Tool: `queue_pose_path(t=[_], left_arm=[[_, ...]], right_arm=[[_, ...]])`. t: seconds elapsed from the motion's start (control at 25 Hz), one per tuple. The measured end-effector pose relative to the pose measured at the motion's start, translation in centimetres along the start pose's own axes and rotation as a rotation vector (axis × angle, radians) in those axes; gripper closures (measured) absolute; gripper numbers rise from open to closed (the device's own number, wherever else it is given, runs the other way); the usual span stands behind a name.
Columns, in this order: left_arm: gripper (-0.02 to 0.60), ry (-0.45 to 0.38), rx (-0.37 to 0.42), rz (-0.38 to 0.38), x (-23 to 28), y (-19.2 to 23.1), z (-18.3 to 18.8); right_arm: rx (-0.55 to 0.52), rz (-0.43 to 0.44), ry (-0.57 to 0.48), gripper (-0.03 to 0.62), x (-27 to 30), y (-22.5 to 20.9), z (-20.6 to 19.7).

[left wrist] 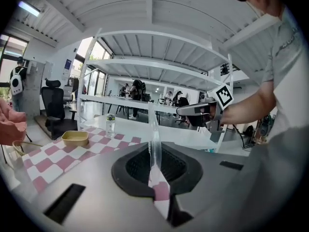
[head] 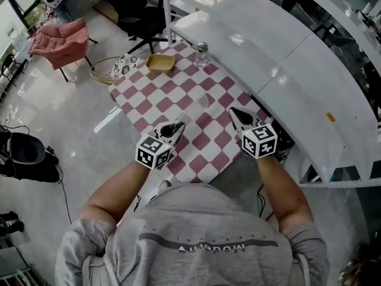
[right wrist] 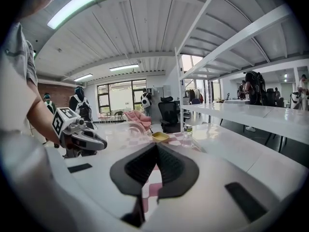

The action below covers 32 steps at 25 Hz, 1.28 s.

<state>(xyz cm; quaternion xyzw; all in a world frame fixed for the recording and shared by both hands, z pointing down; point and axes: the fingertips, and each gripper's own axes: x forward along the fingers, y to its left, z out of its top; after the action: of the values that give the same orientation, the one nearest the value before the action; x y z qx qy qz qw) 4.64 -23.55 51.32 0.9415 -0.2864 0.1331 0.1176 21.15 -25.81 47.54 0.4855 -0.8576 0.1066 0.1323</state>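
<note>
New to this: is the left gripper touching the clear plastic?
Touching: left gripper jaws are closed on the clear plastic, shown in the left gripper view.

Checked table: 1.
Grippers: 2, the left gripper and the right gripper.
Yellow bowl: 1, at the table's far corner.
Small bottle: 1, at the table's far edge.
Clear plastic strip: 1.
Pink chair: 1.
Black office chair: 1.

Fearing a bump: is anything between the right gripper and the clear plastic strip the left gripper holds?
Nothing visible. Only red-and-white checked tablecloth lies between the right gripper and the clear plastic strip shut in the left gripper.
</note>
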Motion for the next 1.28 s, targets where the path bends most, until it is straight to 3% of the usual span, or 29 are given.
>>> queue_pose_path(t=[0.32,0.56,0.72,1.28], left_arm=[[0.557,0.065,-0.019,-0.044,-0.5,0.0,-4.5],[0.557,0.099,0.023,-0.037,-1.2,-0.4,-7.6],[0.557,0.121,0.006,-0.029,-1.8,-0.8,-9.5],[0.557,0.159,-0.042,-0.020,-2.1,-1.2,-12.1]], right_arm=[[0.069,-0.010,0.075,0.569,1.1,2.6,-4.8],[0.106,-0.004,0.116,0.569,1.5,4.1,-8.4],[0.126,0.010,0.143,0.569,1.6,5.3,-10.9],[0.161,0.048,0.258,0.569,1.4,8.1,-17.1]])
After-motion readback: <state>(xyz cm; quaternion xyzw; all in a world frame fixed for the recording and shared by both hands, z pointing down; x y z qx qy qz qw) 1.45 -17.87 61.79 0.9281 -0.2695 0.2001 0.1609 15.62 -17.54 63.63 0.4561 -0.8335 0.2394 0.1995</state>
